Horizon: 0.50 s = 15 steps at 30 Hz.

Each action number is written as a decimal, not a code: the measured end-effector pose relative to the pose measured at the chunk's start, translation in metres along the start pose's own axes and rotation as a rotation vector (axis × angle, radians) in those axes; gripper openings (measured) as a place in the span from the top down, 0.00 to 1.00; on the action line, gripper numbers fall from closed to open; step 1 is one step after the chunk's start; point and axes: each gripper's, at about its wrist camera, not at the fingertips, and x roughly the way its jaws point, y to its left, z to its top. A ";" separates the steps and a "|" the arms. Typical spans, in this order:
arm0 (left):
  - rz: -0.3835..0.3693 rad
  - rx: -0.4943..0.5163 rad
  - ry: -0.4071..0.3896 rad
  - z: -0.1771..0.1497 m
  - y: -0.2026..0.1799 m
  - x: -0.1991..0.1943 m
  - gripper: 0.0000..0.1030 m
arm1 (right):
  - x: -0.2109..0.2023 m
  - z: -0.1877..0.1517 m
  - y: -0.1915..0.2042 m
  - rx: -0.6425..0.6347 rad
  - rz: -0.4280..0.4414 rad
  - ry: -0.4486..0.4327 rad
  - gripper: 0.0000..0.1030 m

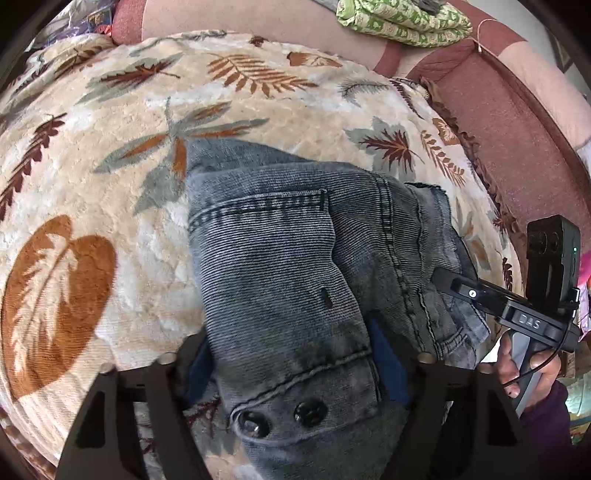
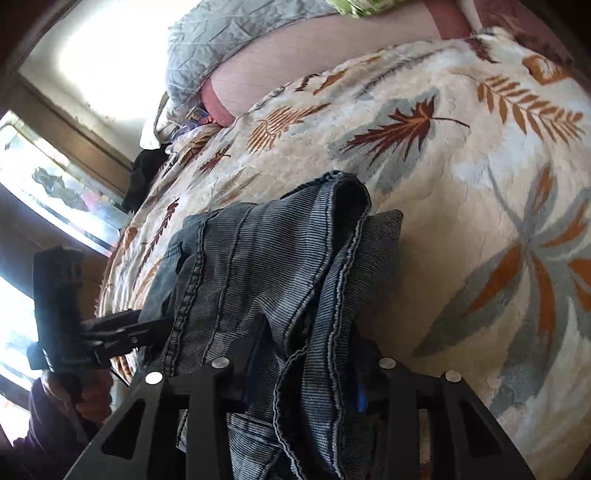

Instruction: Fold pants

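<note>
Grey-blue denim pants (image 1: pixel 295 258) lie bunched in a folded heap on a cream leaf-print blanket (image 1: pixel 110 122). My left gripper (image 1: pixel 295 369) is closed around the waistband end with its two dark buttons, blue pads on either side of the cloth. My right gripper (image 2: pixel 306 373) is closed on the other side of the heap, with layered denim (image 2: pixel 266 266) between its fingers. In the left wrist view the right gripper (image 1: pixel 458 284) reaches into the pants from the right. In the right wrist view the left gripper (image 2: pixel 147 332) enters from the left.
The blanket (image 2: pixel 480 166) covers a bed with a pink sheet (image 1: pixel 517 122) at its far and right sides. A green patterned cloth (image 1: pixel 402 20) lies at the head. A grey quilted pillow (image 2: pixel 229 40) and a bright window (image 2: pixel 55 192) are off to one side.
</note>
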 end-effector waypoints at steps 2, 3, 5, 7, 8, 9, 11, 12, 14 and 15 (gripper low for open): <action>0.018 0.013 -0.003 0.001 -0.003 0.002 0.20 | 0.006 0.000 -0.001 0.023 0.008 0.022 0.38; 0.022 0.013 -0.008 0.001 -0.004 0.002 0.20 | 0.007 0.000 0.003 0.004 0.002 0.019 0.41; 0.024 0.008 -0.024 0.000 -0.003 0.000 0.26 | 0.004 -0.001 0.014 -0.071 -0.007 -0.006 0.58; 0.020 0.006 -0.043 -0.002 -0.001 -0.006 0.38 | -0.001 -0.003 0.020 -0.116 -0.026 -0.039 0.80; 0.011 0.008 -0.055 -0.003 0.000 -0.009 0.45 | -0.003 -0.003 0.022 -0.122 -0.022 -0.047 0.80; 0.004 0.012 -0.064 -0.003 -0.001 -0.013 0.52 | -0.006 -0.003 0.022 -0.117 -0.011 -0.057 0.81; -0.005 0.023 -0.079 -0.001 -0.003 -0.020 0.57 | -0.013 -0.004 0.031 -0.148 -0.011 -0.089 0.82; -0.006 0.026 -0.082 0.000 -0.004 -0.023 0.61 | -0.016 -0.005 0.036 -0.167 -0.015 -0.104 0.83; -0.014 0.040 -0.094 0.003 -0.007 -0.031 0.63 | -0.022 -0.005 0.046 -0.189 -0.011 -0.129 0.83; -0.017 0.049 -0.103 0.005 -0.009 -0.036 0.63 | -0.026 -0.004 0.050 -0.190 -0.003 -0.141 0.83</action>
